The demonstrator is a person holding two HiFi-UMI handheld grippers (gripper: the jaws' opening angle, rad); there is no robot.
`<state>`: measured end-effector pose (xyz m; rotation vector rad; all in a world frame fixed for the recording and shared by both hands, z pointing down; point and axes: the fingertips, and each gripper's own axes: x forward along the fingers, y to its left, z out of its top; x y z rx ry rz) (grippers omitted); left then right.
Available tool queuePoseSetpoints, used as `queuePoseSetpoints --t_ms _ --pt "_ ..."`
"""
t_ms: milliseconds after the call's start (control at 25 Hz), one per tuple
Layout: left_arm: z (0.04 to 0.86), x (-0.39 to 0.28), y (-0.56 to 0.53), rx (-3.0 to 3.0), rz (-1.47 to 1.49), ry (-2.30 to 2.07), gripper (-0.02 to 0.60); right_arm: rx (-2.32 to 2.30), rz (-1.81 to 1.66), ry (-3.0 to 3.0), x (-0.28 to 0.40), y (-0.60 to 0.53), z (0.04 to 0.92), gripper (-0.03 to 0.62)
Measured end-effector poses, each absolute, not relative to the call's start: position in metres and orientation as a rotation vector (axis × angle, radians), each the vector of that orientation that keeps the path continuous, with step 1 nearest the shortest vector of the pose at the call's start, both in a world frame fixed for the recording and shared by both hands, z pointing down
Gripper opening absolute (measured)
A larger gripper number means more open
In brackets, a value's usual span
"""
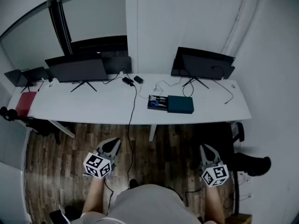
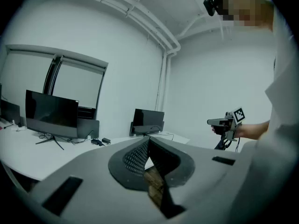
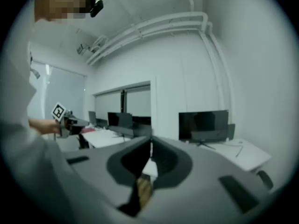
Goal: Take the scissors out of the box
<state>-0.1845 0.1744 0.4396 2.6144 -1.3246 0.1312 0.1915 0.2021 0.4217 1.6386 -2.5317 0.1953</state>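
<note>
In the head view a small dark box (image 1: 161, 98) lies open on the white table (image 1: 93, 106), its teal lid (image 1: 181, 104) beside it on the right. Blue-handled scissors (image 1: 154, 104) lie inside the box. Both grippers hang over the wooden floor, well short of the table. My left gripper (image 1: 112, 144) (image 2: 148, 139) is shut with nothing in it. My right gripper (image 1: 206, 149) (image 3: 151, 139) also has its jaws together and holds nothing. Each gripper view shows the other gripper off to the side: the right one (image 2: 226, 123) and the left one (image 3: 65, 118).
Two dark monitors (image 1: 79, 69) (image 1: 203, 62) stand at the back of the table, with adapters and cables (image 1: 132, 81) between them. One cable (image 1: 132, 125) drops over the front edge to the floor. A red item (image 1: 25, 102) lies at the table's left end. A black object (image 1: 252, 164) sits on the floor at right.
</note>
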Motion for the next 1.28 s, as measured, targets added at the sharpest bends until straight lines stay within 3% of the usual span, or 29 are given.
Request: queuePoseSetpoints --t_ms 680,1280 --pt "0.444 -0.204 0.175 2.622 0.128 -1.293 0.032 1.628 0.180 -2.521 0.162 0.207 0.422 0.034" --pt "0.460 -0.265 0.188 2.619 0.112 -1.232 0.032 1.664 0.194 -2.471 0.096 0.235 0.430 0.034"
